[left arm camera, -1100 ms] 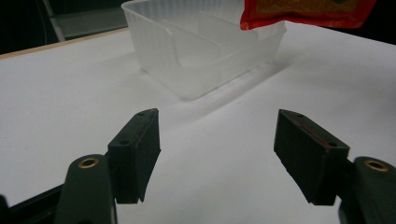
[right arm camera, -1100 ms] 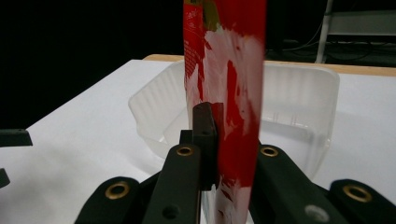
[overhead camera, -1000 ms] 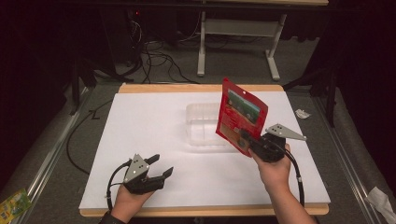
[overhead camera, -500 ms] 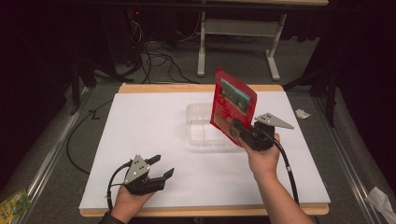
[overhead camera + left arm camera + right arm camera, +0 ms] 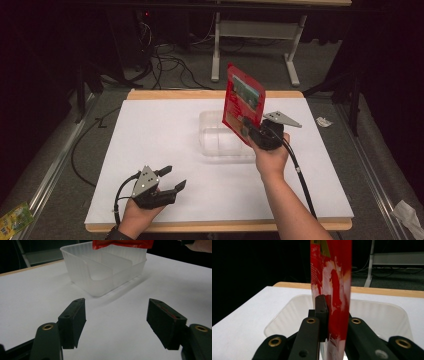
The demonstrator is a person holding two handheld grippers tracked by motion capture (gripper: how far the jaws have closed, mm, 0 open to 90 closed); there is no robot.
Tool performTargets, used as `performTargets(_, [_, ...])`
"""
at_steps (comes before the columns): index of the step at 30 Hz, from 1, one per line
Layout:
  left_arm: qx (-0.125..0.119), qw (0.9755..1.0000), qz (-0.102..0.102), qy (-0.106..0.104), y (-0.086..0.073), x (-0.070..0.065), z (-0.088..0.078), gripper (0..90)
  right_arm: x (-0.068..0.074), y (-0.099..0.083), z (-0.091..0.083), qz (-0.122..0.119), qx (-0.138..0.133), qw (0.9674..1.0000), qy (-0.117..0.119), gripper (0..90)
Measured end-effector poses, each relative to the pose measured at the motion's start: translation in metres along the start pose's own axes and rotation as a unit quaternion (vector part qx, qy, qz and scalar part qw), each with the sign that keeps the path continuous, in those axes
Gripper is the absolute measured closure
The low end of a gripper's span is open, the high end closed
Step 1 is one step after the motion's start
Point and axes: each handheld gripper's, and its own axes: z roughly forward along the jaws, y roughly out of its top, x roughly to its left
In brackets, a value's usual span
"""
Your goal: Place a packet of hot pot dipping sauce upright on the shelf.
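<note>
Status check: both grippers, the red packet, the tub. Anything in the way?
Right gripper shut on red packet, held upright above clear tub. Left gripper open, empty, near table's front edge. Tub's compartments look empty; nothing blocking.

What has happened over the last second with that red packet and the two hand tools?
The right gripper, clamped on the red packet, carried it leftward and away from the person, over the clear plastic tub. The left gripper stayed open near the table's front edge; the tub hasn't moved.
</note>
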Motion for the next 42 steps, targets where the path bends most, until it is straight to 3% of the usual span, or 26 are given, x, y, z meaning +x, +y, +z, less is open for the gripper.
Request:
performTargets(20, [-0.005,1.0000,-0.002,-0.003,0.001,0.002,-0.002,32.4,0.009,-0.009,0.042,0.023,0.006,0.9984,-0.051,86.4])
performTargets(42, [-0.002,1.0000,-0.002,-0.004,0.000,0.003,-0.001,32.4,0.012,-0.027,0.062,0.031,0.018,0.9972,-0.066,86.4])
